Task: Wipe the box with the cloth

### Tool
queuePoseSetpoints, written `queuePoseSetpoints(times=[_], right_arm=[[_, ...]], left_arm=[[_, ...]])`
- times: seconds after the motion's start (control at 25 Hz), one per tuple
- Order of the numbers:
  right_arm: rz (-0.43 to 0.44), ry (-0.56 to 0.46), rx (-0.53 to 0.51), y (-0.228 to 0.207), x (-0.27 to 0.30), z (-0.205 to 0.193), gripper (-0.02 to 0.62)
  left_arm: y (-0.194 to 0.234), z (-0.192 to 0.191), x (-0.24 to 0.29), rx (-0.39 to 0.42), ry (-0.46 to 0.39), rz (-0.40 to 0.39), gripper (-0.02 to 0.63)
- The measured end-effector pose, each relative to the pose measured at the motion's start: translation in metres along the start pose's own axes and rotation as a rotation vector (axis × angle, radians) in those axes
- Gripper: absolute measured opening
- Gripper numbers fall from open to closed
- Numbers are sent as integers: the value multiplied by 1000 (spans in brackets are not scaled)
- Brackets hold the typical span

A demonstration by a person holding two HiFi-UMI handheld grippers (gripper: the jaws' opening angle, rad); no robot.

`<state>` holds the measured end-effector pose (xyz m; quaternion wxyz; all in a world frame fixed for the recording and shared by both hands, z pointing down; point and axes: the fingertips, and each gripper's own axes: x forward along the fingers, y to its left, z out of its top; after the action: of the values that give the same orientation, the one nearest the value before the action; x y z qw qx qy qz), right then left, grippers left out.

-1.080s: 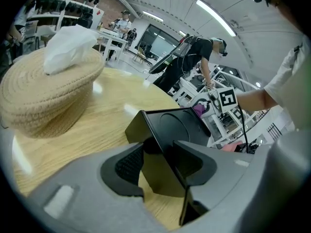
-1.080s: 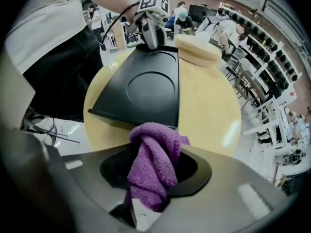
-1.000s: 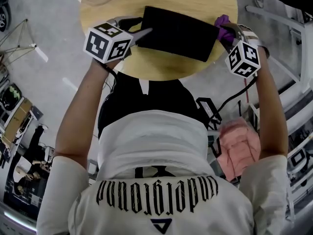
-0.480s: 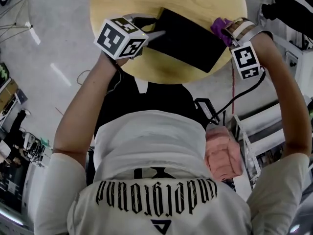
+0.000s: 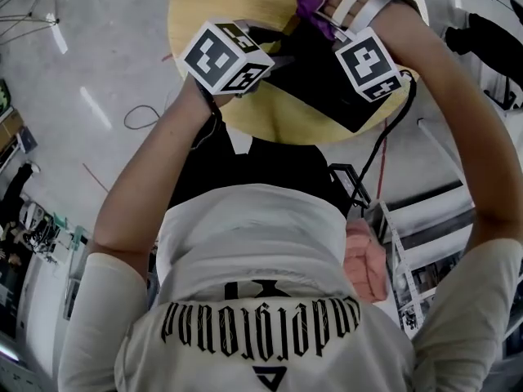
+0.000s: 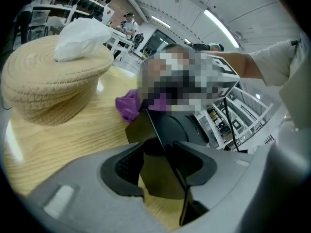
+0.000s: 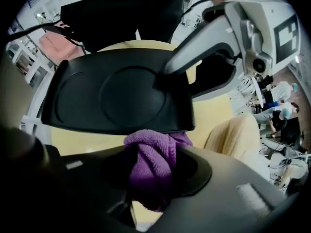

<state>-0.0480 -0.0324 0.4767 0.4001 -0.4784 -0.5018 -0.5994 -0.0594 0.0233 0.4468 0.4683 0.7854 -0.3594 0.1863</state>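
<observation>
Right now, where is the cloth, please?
The cloth is clamped in the right hand-held gripper, against the black box, in the right gripper view.

Gothic word "underground", upside down, across the white shirt; a triangle sign beneath it

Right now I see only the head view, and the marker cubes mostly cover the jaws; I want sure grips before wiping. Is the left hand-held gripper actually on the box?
Observer: Yes, the left hand-held gripper is shut on a thin edge of the black box.
Operator: And the cloth?
Observer: The purple cloth is bunched in the right hand-held gripper, its top against the box's near edge.
Operator: Anything else nearby?
Observer: A woven basket with white tissue on top stands beyond the box.
</observation>
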Motion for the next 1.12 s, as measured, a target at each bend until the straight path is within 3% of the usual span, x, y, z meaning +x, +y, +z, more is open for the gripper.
queuePoseSetpoints(times=[0.16,0.32,0.64,0.88,1.04,1.12], right_arm=[[-59,1,-4,-28,-2,-1,156],[-67,-10,55,-21,-9,-5,156],[71,-26,209,94,-23,-13,155],[152,4,436,188,-30,-21,156],[127,2,681,211,-24,-22,158],[99,10,853,216,-18,-27,160]], left_arm=[[0,2,-2,-1,-3,2,207],[3,4,-4,21,11,14,207],[12,4,5,7,25,6,207],[21,5,16,-1,30,7,207],[29,6,28,-19,32,12,207],[33,8,34,-28,29,19,207]])
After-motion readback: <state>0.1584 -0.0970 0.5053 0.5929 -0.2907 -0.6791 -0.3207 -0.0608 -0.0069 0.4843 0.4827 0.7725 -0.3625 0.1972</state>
